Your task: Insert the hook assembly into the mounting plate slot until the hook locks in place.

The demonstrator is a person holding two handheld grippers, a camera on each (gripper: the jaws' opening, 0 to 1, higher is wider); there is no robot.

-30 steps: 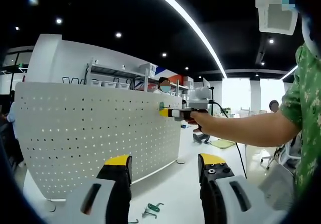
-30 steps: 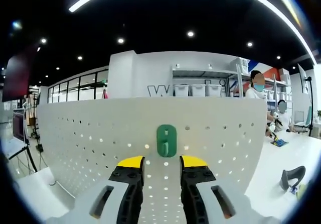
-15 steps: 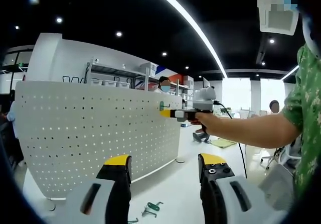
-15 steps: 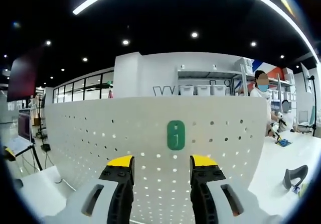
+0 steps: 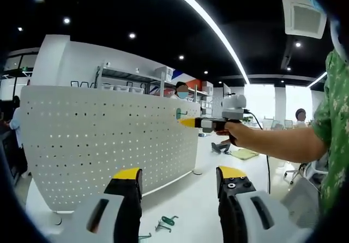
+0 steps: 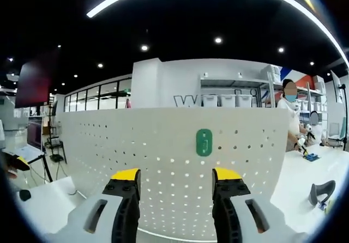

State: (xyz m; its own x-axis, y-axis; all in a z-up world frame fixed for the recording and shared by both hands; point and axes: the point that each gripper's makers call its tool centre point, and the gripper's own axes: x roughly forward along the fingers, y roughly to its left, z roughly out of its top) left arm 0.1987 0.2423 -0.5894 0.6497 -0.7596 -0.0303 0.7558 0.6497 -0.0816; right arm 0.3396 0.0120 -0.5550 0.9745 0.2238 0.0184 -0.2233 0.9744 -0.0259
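Note:
A green hook [image 6: 204, 142] sits mounted on the upright white perforated plate [image 6: 163, 161], near its upper right part. My right gripper [image 6: 175, 176] stands open a short way back from the plate, nothing between its yellow-tipped fingers. From the left gripper view the same hook [image 5: 179, 113] shows edge-on on the plate [image 5: 98, 139], with the right gripper [image 5: 188, 122] just off it, held by a person's arm [image 5: 272, 142]. My left gripper [image 5: 177, 175] is open and empty, low over the white table.
Two loose green hooks [image 5: 164, 222] lie on the white table [image 5: 185, 199] below the plate. Shelves with bins [image 6: 229, 98] and people stand behind. A dark object [image 6: 319, 191] lies on the table at right.
The right gripper has opened wider and pulled back from the plate, leaving the green hook on it. The left gripper has hardly moved.

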